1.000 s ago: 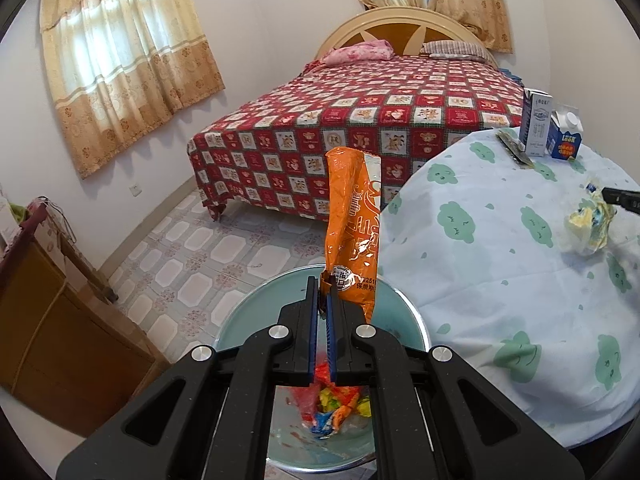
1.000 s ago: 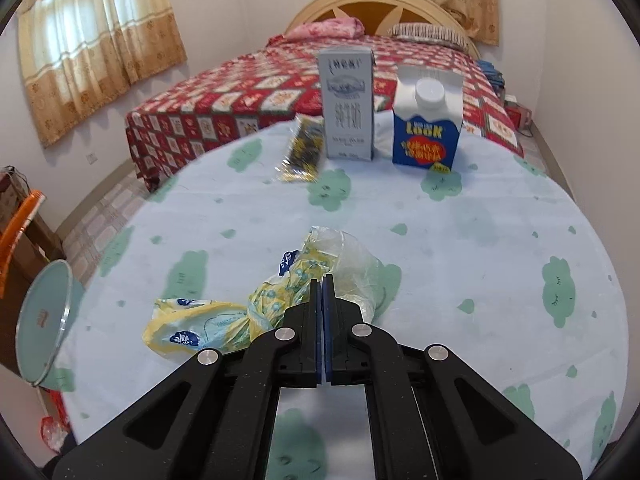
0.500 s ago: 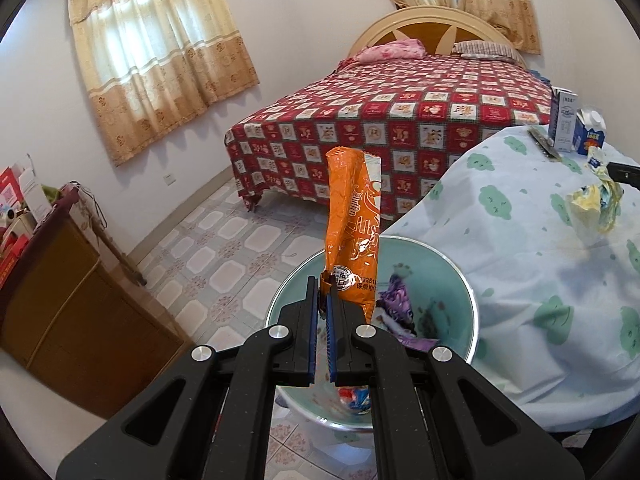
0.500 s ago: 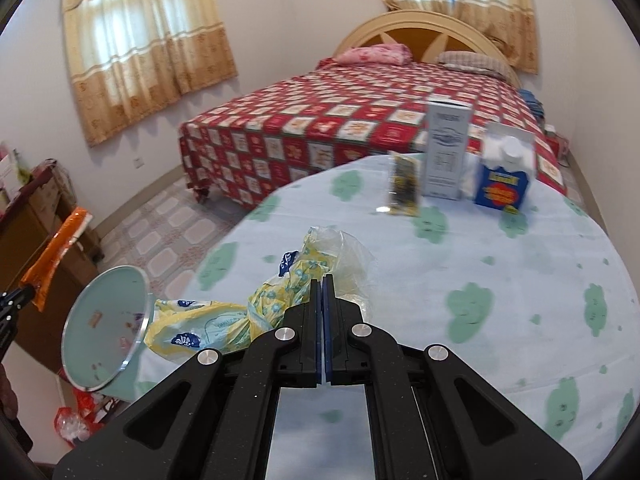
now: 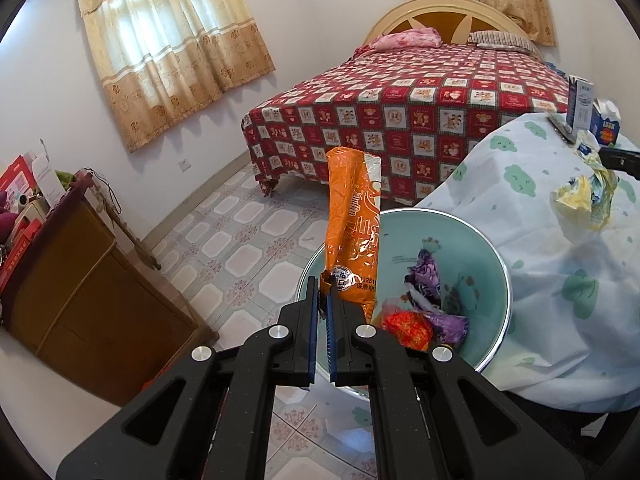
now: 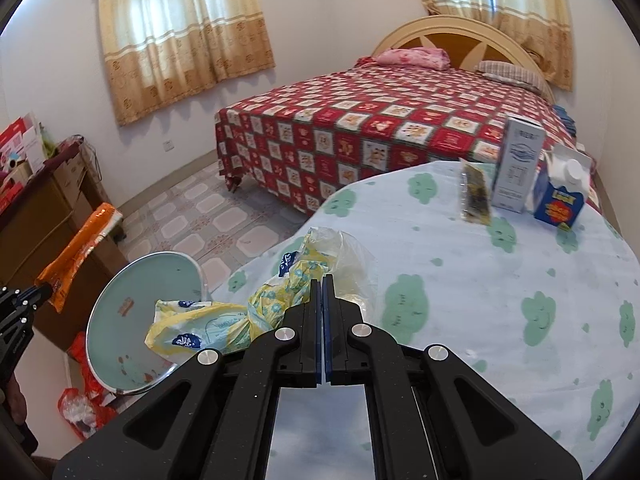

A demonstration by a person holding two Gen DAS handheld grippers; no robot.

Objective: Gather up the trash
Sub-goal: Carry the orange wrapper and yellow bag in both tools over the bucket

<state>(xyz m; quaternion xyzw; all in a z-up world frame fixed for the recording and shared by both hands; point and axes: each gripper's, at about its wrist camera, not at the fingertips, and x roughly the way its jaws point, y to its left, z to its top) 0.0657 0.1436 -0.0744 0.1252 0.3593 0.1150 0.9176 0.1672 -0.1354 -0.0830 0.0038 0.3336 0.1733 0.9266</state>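
We hold two pieces of trash at once. Our left tongs (image 5: pixel 323 288) are clamped on the bottom corner of the orange snack wrapper (image 5: pixel 353 224), whose long axis stands nearly upright from the grip. The relation that matters most: the pale green bin (image 5: pixel 505 280) lies ahead and a little to the right of these tongs, its mouth tilted toward us, so the wrapper hangs over the near rim and the left side is the nearer one for the drop. Our right tongs (image 6: pixel 322 292) are pressed together on the yellow plastic bag (image 6: pixel 224 320), which lies crumpled at the tabletop (image 6: pixel 500 300) edge, trailing leftward toward the bin.

The bin's base and the floor under it are cut off by our own tongs. How much bag film sits between the right fingers is hard to make out. Text on the wrapper is mostly unreadable.
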